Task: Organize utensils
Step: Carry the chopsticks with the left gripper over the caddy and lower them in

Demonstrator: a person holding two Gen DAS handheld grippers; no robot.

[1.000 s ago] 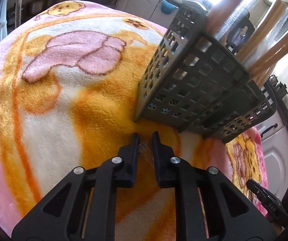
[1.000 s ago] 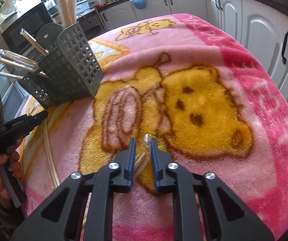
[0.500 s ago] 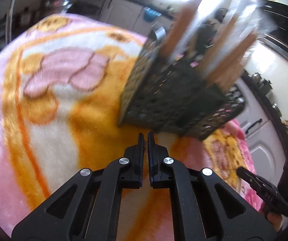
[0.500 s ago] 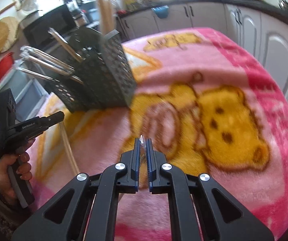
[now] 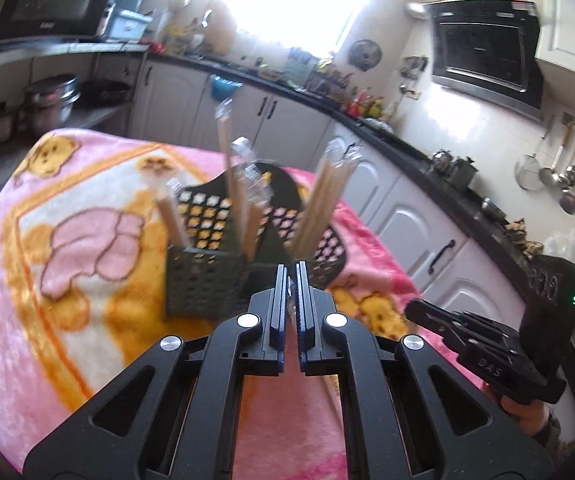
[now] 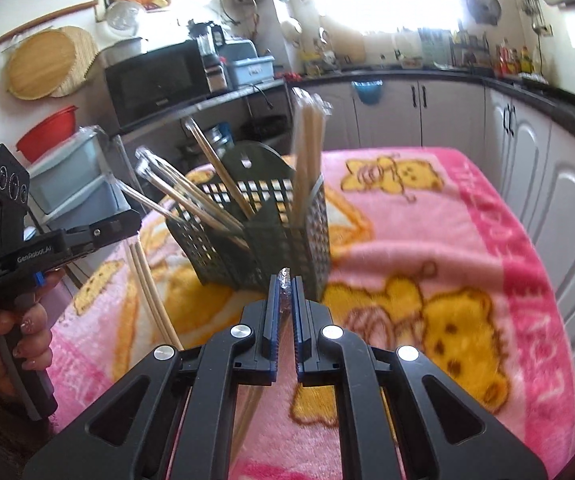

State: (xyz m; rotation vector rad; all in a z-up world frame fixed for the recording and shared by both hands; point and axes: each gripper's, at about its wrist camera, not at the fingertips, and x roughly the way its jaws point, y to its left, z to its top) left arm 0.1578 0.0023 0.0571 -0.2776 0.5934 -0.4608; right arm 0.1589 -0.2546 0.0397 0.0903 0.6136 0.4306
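Grey basket (image 6: 283, 236): one; two tools (image 5: 291, 276) (image 6: 285, 280) clamping wrapped chopsticks (image 6: 285, 286).

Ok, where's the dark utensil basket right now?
The dark utensil basket stands on the pink bear blanket at the centre of both wrist views, just beyond the right gripper, holding wrapped chopsticks.

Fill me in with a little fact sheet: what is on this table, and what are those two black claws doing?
Surface: pink teddy-bear blanket
Container: dark perforated basket, standing on the blanket
In the basket: wrapped chopsticks, leaning in different directions
Left gripper: shut on a crinkled clear wrapper
Right gripper: shut on a wrapped pair of sticks that trails beneath it
Position: both grippers raised, pointing at the basket
Operator: a person's hand grips the left tool's handle
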